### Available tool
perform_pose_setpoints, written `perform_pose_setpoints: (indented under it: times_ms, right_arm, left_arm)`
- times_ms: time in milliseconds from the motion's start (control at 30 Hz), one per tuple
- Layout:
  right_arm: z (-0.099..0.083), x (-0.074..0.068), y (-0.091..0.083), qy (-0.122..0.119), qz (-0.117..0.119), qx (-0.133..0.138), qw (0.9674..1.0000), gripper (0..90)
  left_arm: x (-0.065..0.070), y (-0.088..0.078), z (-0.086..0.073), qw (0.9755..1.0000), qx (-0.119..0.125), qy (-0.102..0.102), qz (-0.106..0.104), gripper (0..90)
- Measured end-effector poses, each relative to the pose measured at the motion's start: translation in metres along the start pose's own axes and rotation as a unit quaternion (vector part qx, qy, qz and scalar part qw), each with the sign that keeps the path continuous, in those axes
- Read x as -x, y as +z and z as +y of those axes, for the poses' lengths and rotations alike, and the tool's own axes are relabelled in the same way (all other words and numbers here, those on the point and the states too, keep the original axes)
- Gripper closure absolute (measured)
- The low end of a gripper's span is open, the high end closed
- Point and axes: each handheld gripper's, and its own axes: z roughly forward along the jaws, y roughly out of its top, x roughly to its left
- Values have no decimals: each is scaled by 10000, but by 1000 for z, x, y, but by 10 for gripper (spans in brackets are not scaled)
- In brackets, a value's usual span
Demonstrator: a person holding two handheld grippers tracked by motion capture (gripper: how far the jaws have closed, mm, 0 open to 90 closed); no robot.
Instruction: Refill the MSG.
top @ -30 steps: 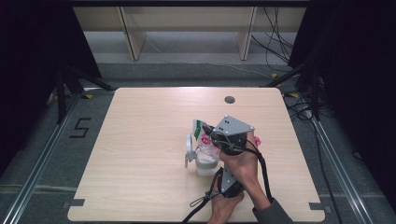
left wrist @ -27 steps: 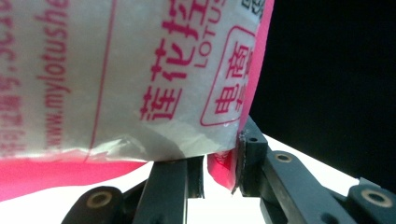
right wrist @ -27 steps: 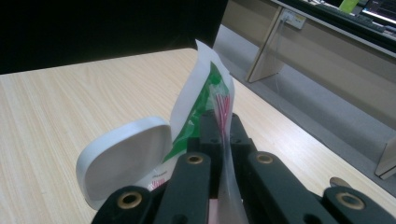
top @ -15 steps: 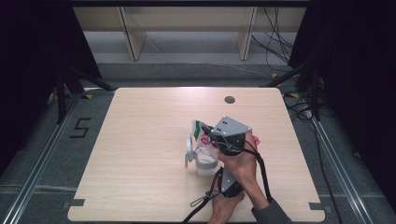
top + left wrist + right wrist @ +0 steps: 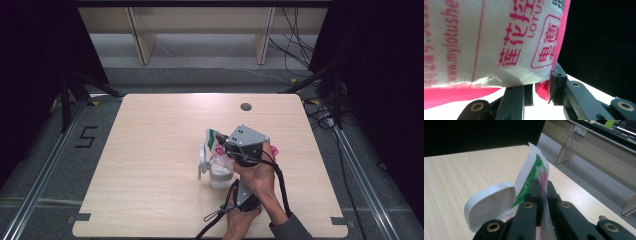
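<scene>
Beside the white flip-lid container near the table's front-middle, both grippers hold one printed plastic pouch. Right gripper: jaws pinched shut on the pouch's thin top edge, green-and-red print standing up between them. Left gripper: jaws clamped on the pouch's pink-bordered lower edge. Compared with a second ago, nothing has shifted; hands, pouch and container sit as before. The container's lid stands open just left of the pouch. Judgement: a steady two-point hold, likely readying to tear or open the pouch over the container; opening not yet begun.
</scene>
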Motion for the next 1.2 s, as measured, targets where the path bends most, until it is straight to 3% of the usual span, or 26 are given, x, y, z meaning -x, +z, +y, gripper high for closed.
perform_pose_setpoints:
  times_ms: [533, 567, 667, 700, 767, 833, 1000, 1033, 1133, 1200]
  right_arm:
    - [0, 1, 0, -12, 31, 49, 10000, 898]
    - [0, 1, -1, 107, 25, 38, 9999, 898]
    - [-1, 3, -3, 99, 0, 88, 9999, 898]
    - [-1, 0, -3, 299, 45, 50, 9995, 898]
    - [-1, 4, -3, 102, 28, 97, 9999, 899]
    - [0, 3, -3, 197, 60, 121, 9997, 898]
    - [0, 6, -4, 72, 10, 187, 9998, 899]
    - [0, 4, -5, 237, 83, 118, 9996, 899]
    - [-1, 4, -4, 243, 67, 144, 9996, 898]
    - [-1, 3, -4, 376, 63, 131, 9992, 898]
  left_arm:
    - [0, 0, 0, 10000, -16, 15, 8, 759]
    - [0, 0, 0, 10000, -24, 14, 5, 759]
    - [1, 0, 0, 10000, -17, 31, 6, 758]
    - [1, 0, 0, 10000, -12, 26, 8, 759]
    - [1, -1, 0, 10000, -24, 23, 16, 758]
    - [0, -1, 0, 10000, -10, 29, 29, 759]
    - [0, -1, 0, 10000, -10, 44, 32, 759]
    - [0, -1, 0, 10000, -10, 46, 35, 759]
    - [1, -1, -1, 10000, -3, 45, 38, 759]
    - [1, -1, -1, 10000, -5, 50, 44, 759]
